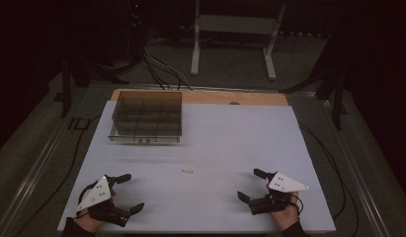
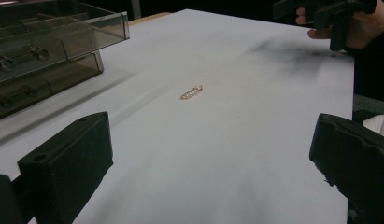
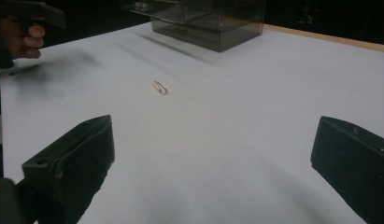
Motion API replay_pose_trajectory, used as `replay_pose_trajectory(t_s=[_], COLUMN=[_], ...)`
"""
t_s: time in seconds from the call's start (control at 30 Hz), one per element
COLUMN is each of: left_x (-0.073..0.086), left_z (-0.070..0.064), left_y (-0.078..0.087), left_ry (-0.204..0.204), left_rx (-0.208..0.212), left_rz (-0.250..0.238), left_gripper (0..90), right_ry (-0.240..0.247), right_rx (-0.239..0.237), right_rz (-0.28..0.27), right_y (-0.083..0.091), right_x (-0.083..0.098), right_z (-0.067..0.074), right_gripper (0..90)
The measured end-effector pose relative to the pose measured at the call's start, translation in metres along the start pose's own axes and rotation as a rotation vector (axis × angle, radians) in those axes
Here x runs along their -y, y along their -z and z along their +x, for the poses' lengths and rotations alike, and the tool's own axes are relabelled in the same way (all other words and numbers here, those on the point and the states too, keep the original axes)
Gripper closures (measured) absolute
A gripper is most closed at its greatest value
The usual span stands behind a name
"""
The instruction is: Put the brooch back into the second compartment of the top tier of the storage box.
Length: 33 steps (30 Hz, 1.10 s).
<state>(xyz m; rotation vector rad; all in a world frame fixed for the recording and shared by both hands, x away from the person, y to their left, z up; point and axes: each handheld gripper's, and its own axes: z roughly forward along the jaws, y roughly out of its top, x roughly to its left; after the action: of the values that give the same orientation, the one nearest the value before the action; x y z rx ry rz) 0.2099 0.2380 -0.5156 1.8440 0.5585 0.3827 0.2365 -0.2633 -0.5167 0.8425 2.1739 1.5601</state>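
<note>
White tabletop [image 1: 230, 143], small gold beaded clasp [image 2: 191, 92] lying flat, both claws wide open, empty.

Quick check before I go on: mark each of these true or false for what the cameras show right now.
1. The left tool is open with nothing between its jaws. True.
2. The small gold clasp lies inside the compartment box. False: it lies on the white table, between the two tools.
3. The right tool grips the clasp. False: it is open and apart from it.
4. The compartment box stands at the table's far left. True.
</note>
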Motion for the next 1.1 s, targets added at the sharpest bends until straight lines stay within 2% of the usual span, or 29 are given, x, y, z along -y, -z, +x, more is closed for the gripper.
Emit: replay_pose_trajectory(t_s=[0.23, 0.43, 0.63, 0.8, 1.1], left_x=[0.001, 0.0, -0.003, -0.01, -0.024], left_z=[0.002, 0.003, 0.003, 0.003, 0.007], left_y=[0.0, 0.0, 0.001, 0.002, 0.004], left_ry=[0.013, 0.015, 0.033, 0.042, 0.036], left_rx=[-0.004, 0.0, 0.007, 0.011, 0.014], left_rz=[0.007, 0.017, 0.024, 0.013, 0.026], left_gripper=[0.5, 0.5, 0.5, 0.5, 0.5], right_ry=[-0.012, -0.021, -0.02, -0.022, -0.034], right_rx=[0.006, 0.041, 0.052, 0.057, 0.062], right_rz=[0.012, -0.014, -0.009, -0.01, -0.016], right_y=[0.0, 0.003, 0.003, 0.004, 0.004], right_x=[0.0, -0.001, -0.001, -0.001, 0.0], right_z=[-0.001, -0.001, -0.001, 0.0, 0.0], right_gripper=[0.0, 0.0, 0.0, 0.0, 0.0])
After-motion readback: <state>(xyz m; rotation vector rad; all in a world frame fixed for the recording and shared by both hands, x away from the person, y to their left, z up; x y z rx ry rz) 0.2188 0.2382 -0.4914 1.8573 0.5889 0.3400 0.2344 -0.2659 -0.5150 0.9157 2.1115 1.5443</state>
